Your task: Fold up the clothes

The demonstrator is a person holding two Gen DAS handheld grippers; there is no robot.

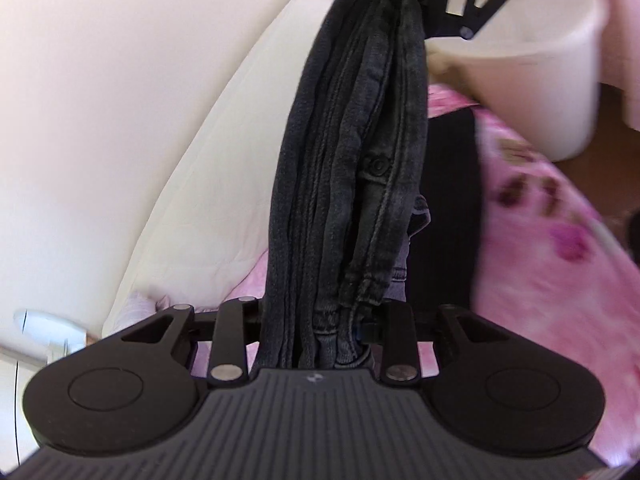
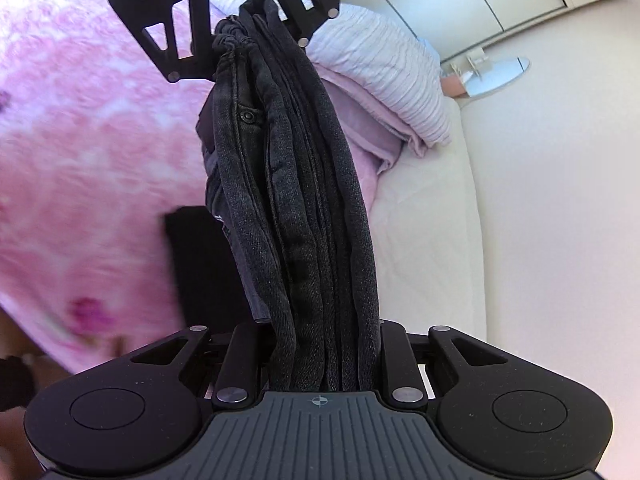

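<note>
My left gripper (image 1: 320, 340) and right gripper (image 2: 324, 360) each pinch an end of the folded black jeans (image 1: 352, 152), stretched between them above the pink floral bedspread (image 2: 80, 140), so I judge both grips should stay level and firm.

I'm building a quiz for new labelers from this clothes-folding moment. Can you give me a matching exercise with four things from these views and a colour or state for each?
Things:
1. jeans
2. bedspread
3. pillow
4. bin

Descriptions:
A. pink, flowered
B. plain cream-white, beside the bed
C. dark grey denim, bunched and stretched between the two grippers
D. pale, striped, at the bed's edge

Pairs: 1-C, 2-A, 3-D, 4-B

The left gripper and right gripper each clamp one end of the jeans.
</note>
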